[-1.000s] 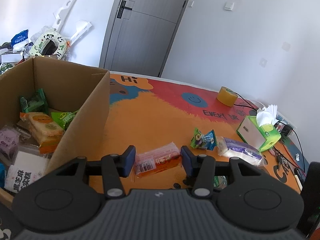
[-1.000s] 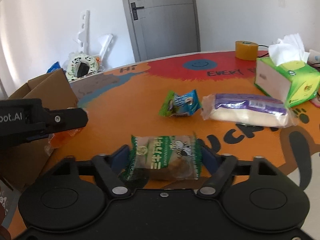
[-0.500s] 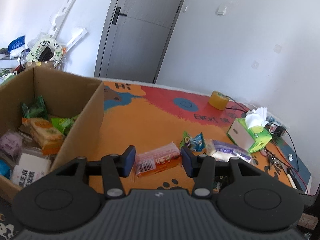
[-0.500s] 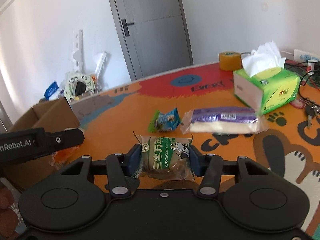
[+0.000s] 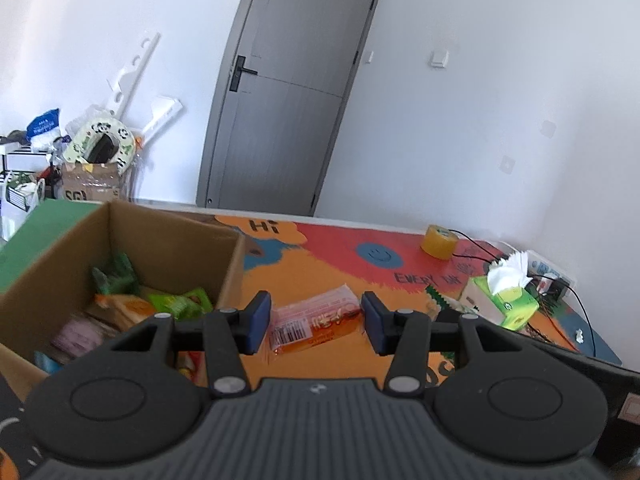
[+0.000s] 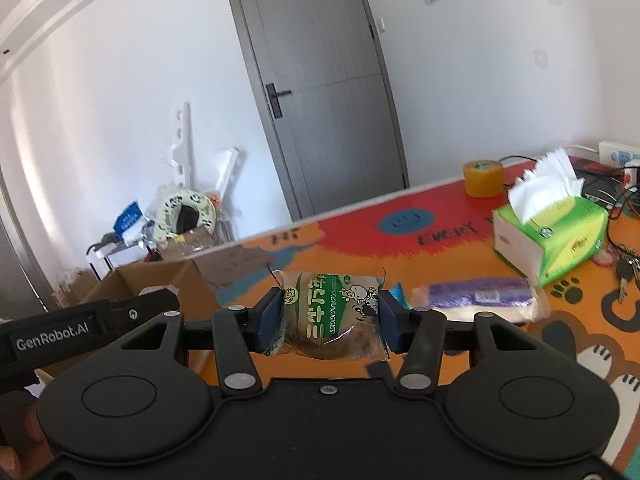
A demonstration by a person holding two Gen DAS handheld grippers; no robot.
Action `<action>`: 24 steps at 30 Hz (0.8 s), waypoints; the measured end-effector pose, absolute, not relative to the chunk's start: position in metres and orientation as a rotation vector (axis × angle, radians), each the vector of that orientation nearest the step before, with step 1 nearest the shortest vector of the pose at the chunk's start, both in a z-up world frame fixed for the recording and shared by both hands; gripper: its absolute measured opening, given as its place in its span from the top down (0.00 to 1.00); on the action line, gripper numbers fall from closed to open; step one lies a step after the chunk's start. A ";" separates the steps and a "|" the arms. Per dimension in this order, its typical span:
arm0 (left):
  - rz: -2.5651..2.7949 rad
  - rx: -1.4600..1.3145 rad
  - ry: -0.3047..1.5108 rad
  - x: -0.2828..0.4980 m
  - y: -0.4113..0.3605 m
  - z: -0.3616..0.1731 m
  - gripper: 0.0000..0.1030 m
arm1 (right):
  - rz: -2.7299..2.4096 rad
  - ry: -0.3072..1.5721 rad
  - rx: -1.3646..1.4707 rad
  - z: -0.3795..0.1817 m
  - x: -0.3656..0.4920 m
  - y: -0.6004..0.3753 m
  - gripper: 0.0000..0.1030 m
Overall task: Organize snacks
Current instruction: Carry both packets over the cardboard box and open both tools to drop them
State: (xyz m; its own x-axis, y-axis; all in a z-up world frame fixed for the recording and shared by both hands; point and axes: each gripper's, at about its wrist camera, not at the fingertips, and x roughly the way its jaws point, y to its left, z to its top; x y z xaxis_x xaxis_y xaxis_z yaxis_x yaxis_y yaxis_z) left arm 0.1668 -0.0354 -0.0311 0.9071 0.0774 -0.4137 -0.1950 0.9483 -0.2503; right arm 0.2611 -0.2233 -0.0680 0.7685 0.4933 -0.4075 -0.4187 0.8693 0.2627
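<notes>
Orange snack packet [image 5: 316, 322]: pinched between the left gripper [image 5: 316, 322] pads, held above the table [image 5: 320, 264] beside the cardboard box [image 5: 230, 256] of snacks. Green-labelled bun packet [image 6: 330, 318]: squeezed in the right gripper [image 6: 328, 320], whose jaws have just closed onto it, raised off the table.

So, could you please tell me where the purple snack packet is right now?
In the right wrist view the purple snack packet lies on the mat just right of the gripped green bun packet, in front of the green tissue box.
</notes>
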 end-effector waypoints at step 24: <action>0.259 -0.321 0.398 0.137 0.053 -0.026 0.53 | 0.650 0.457 0.125 -0.052 0.250 -0.142 0.50</action>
